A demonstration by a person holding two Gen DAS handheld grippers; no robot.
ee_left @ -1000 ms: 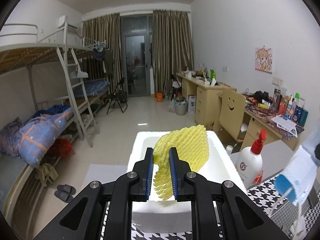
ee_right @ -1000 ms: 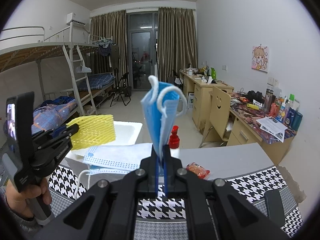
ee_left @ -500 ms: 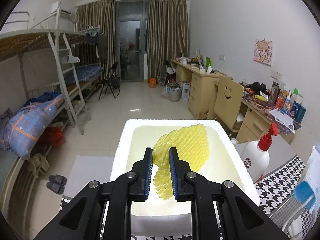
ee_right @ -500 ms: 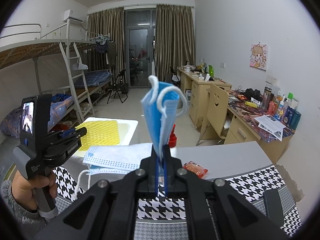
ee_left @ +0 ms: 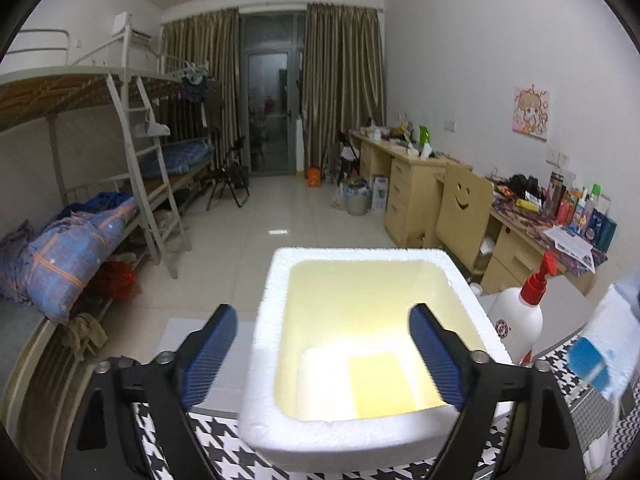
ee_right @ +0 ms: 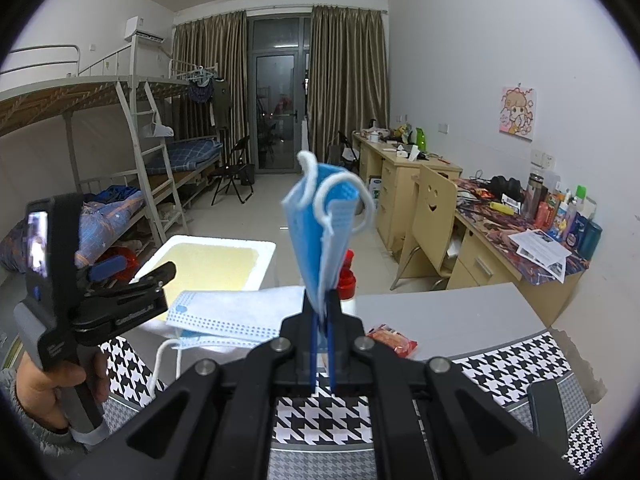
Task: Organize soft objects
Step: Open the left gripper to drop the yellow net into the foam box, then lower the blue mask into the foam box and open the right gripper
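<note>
the left gripper hangs over the white foam box with its jaws wide apart; the yellow foam net lies on the box floor. the right gripper has its jaws clamped on a folded blue face mask, upright above the desk.

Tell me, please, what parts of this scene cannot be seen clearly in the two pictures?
- Foam box interior, left wrist view: glare washes out the yellow piece.
- Face mask, left wrist view: blurred, cut by the edge.
- Red packet, right wrist view: print too small.
- Spray bottle, right wrist view: mostly behind the folded mask.
</note>
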